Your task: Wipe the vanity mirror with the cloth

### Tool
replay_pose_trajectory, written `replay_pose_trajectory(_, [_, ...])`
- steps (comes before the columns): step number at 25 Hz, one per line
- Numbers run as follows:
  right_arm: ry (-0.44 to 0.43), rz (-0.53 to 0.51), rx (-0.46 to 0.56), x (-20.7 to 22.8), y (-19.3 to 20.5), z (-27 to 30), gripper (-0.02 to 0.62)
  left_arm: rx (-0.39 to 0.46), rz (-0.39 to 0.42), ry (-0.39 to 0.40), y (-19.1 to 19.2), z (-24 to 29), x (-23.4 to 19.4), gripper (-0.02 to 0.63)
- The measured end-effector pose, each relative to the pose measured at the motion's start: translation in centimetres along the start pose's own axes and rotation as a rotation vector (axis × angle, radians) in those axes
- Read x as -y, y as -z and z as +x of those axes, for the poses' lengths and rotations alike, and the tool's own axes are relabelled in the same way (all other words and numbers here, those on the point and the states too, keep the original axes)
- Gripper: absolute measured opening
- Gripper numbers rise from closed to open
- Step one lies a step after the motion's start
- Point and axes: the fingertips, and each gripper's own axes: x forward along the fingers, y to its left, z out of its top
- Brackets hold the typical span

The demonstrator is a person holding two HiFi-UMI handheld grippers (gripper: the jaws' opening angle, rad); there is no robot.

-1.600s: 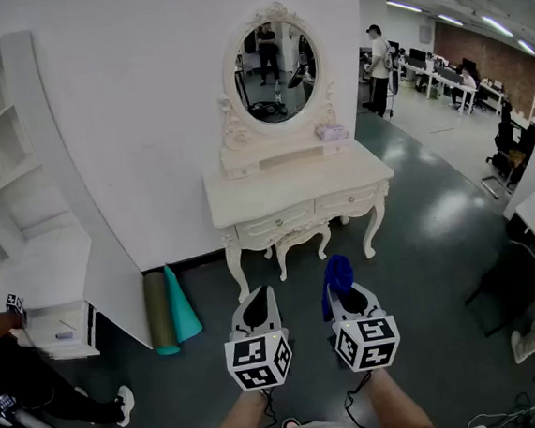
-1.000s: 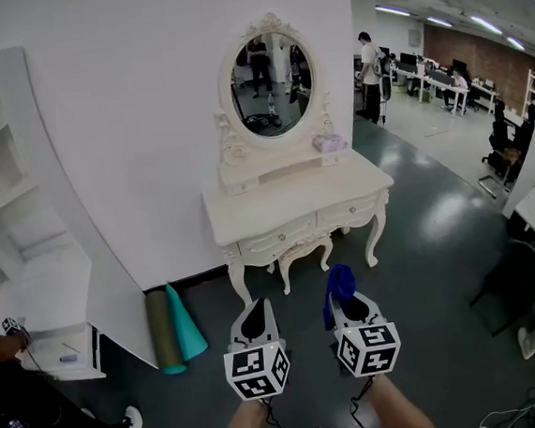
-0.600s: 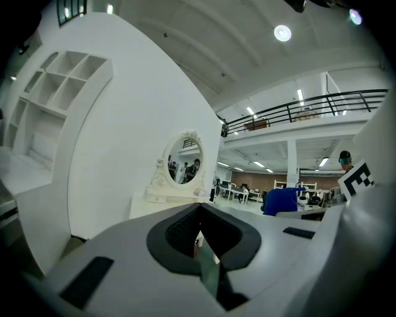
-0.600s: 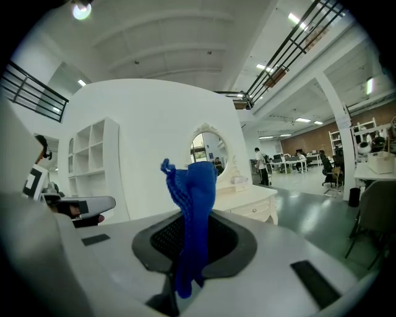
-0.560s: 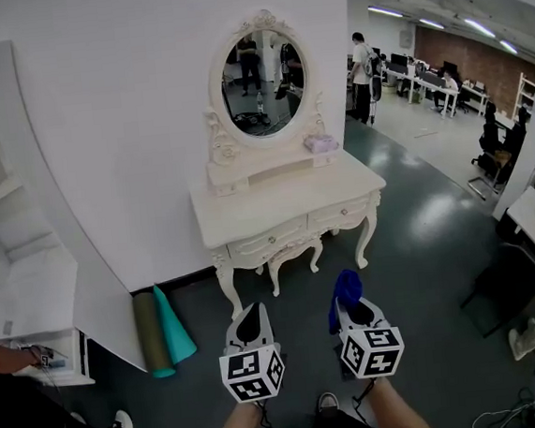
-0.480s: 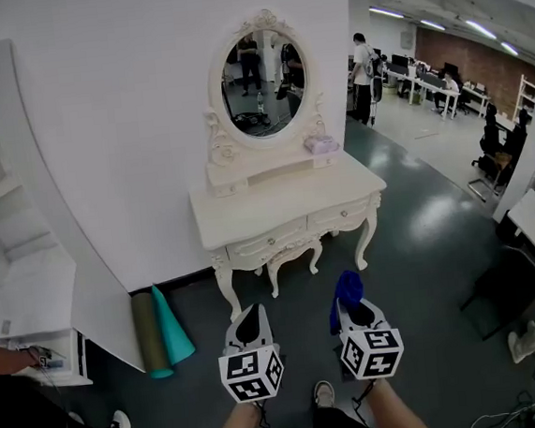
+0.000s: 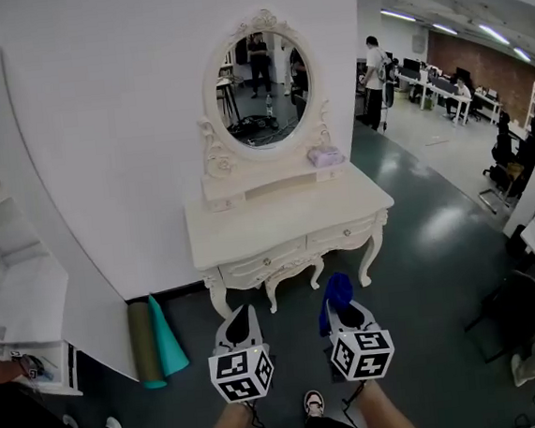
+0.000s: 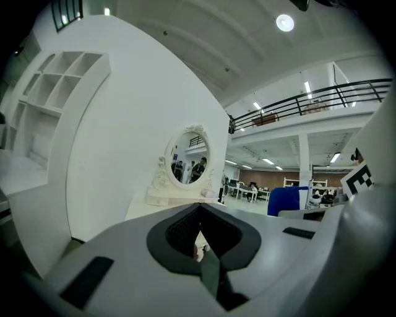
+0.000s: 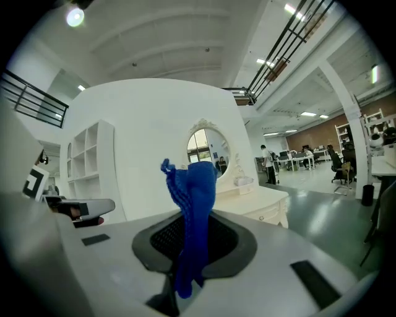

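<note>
The person is standing closer to the vanity than a moment ago: the dressing table (image 7: pixel 278 226) is filling more of the head view, its front edge is lying just ahead of both grippers, and a shoe (image 7: pixel 312 403) is now showing at the bottom. The right gripper (image 7: pixel 345 310) is clamping a blue cloth (image 7: pixel 335 291), which is sticking up in a loose bunch from between its jaws (image 9: pixel 195 204). The left gripper (image 7: pixel 241 316) is carrying nothing, with its jaws pressed together (image 8: pixel 199 235).

The oval vanity mirror (image 7: pixel 260 91) is sitting upright at the back of the table against the white wall, well apart from the cloth, so the approach is probably still under way. To wipe well, the person is likely needing to reach over the tabletop, present the free bunch of cloth flat to the glass and keep the hard jaws off it and off the carved frame. A small pale object (image 7: pixel 326 157) is resting on the shelf beside the mirror's lower right and could be knocked.

The floor (image 7: pixel 430 240) is looking dark and glossy. Two rolled mats (image 7: pixel 155 340) are leaning by a white shelf unit (image 7: pixel 16 242) on the left, and people are standing among desks in the open office (image 7: pixel 444 88) to the right.
</note>
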Motion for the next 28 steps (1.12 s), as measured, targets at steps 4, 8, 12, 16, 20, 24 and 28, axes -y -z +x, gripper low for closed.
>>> replay_pose_trajectory(4, [-0.018, 0.041, 0.019, 2.5, -1.9, 3.5, 0.066, -0.001, 0.042, -0.012, -1.3, 3.7, 0.9, 0.005])
replay_pose_trajectory(8, [-0.029, 0.065, 0.028, 5.2, -3.2, 6.1, 0.066, 0.018, 0.056, -0.027, -2.7, 7.4, 1.5, 0.005])
replay_pose_trajectory(12, [-0.038, 0.070, 0.012, 7.7, -3.7, 8.8, 0.066, 0.016, 0.048, -0.024, -2.8, 11.6, 2.6, 0.005])
replay_pose_trajectory(16, [-0.049, 0.065, -0.004, 9.7, -4.3, 11.8, 0.066, 0.004, 0.039, -0.011, -2.3, 15.9, 3.5, 0.004])
replay_pose_trajectory(20, [-0.072, 0.031, -0.013, 10.9, -5.3, 14.7, 0.066, -0.001, 0.031, -0.012, -2.1, 19.8, 3.8, 0.005])
replay_pose_trajectory(24, [-0.075, -0.003, -0.030, 12.6, -5.8, 17.0, 0.066, 0.002, 0.011, -0.024, -1.8, 22.9, 3.6, 0.005])
replay_pose_trajectory(28, [-0.080, -0.006, -0.064, 13.4, -5.6, 19.5, 0.066, -0.014, 0.004, -0.034, -1.4, 25.0, 2.9, 0.005])
